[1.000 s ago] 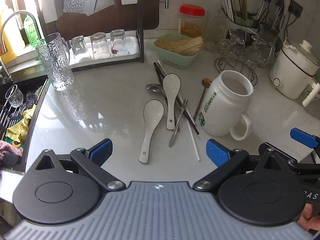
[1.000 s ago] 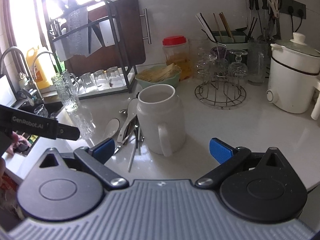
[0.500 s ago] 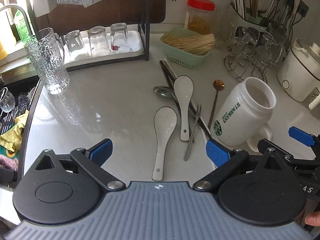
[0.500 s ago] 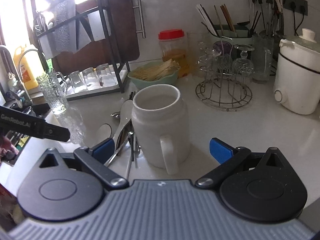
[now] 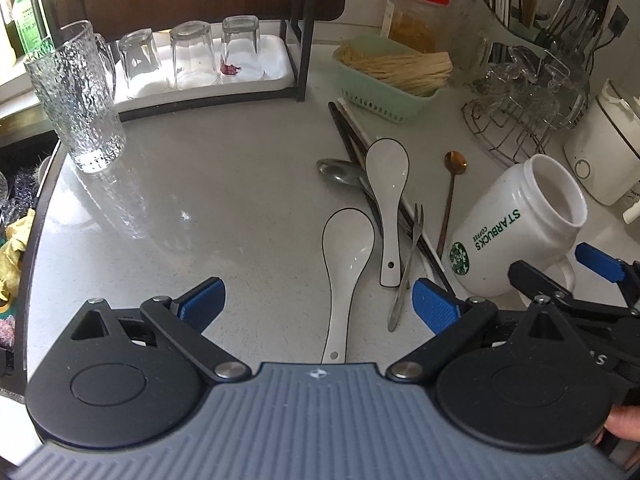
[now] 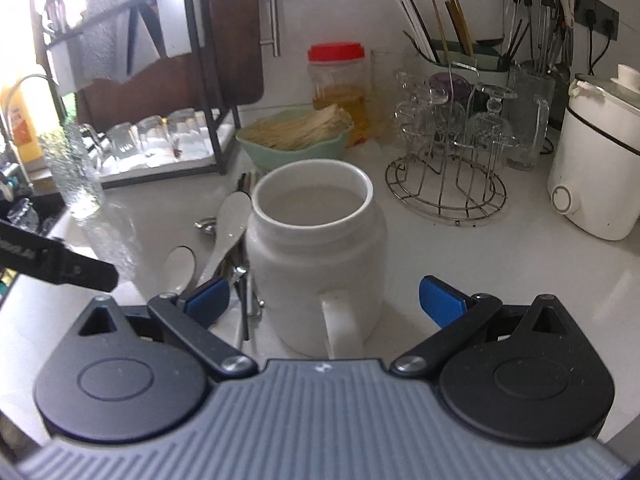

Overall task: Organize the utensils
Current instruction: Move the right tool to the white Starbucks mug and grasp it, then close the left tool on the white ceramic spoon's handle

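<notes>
I am working over a loose heap of utensils lying on the white counter [image 5: 192,200], and the nearest of them, a white ceramic spoon [image 5: 347,256], is lying bowl-up with its handle pointing back between the spread fingers of my left gripper [image 5: 316,300], which are standing wide apart and grasping nothing. I am hovering there, I judge, because that handle is the easiest thing to pinch first. Just beside it a second white spoon [image 5: 387,200] is resting across dark chopsticks [image 5: 352,140] and a metal spoon [image 5: 340,171], with a small fork [image 5: 406,272] and a copper-bowled long spoon [image 5: 450,200] fanned out toward the white mug [image 6: 316,256].

That mug is standing upright and empty, handle toward my right gripper [image 6: 324,304], whose fingers are also released and framing the handle without touching it; I am probably lining up to steady it as the holder for the pieces. In the left wrist view its side is reading "STARBUCKS COFFEE" in green under the round logo.

Farther out, the black arm of the other tool is carrying pale lettering that seems to end in "AI", too cropped to be sure. The red-lidded jar [image 6: 338,80] and the bottle by the tap are showing labels I cannot read
</notes>
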### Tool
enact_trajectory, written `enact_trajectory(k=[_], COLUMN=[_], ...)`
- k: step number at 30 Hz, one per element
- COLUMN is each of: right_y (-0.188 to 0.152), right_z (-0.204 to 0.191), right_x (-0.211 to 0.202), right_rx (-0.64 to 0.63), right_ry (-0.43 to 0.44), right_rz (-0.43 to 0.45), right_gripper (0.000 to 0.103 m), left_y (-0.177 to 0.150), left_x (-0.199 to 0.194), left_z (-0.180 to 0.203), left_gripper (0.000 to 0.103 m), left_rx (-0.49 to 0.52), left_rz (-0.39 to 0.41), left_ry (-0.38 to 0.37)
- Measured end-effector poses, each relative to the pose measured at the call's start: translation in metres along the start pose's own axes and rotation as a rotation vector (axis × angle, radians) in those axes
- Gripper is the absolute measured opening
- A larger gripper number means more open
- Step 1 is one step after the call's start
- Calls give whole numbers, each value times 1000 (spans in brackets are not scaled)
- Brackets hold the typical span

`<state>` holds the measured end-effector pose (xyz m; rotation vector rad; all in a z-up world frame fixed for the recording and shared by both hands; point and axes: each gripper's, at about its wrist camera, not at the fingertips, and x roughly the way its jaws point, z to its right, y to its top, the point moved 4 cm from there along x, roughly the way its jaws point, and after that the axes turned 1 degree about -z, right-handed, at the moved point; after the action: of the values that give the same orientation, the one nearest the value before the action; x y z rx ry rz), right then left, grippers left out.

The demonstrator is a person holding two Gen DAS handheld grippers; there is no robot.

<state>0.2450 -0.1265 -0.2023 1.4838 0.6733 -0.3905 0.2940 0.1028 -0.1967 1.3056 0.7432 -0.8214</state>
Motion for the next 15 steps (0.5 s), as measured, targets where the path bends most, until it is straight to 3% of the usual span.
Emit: enact_trajectory(k=[8, 13, 15], right_y=[3, 5, 6], right_z=[-6, -11, -11], right_x=[22, 32, 34], right_rx=[-27, -62, -71], right_ry=[-30, -52, -57], right_rz=[-23, -29, -35], right_gripper=[102, 91, 91], left_y=[11, 18, 21], left_x=[17, 32, 38], left_z=[-3, -1, -1], left_gripper=[100, 100, 99], left_rx=[14, 43, 51], left_rz=[-22, -38, -46], left_ry=[-32, -61, -77])
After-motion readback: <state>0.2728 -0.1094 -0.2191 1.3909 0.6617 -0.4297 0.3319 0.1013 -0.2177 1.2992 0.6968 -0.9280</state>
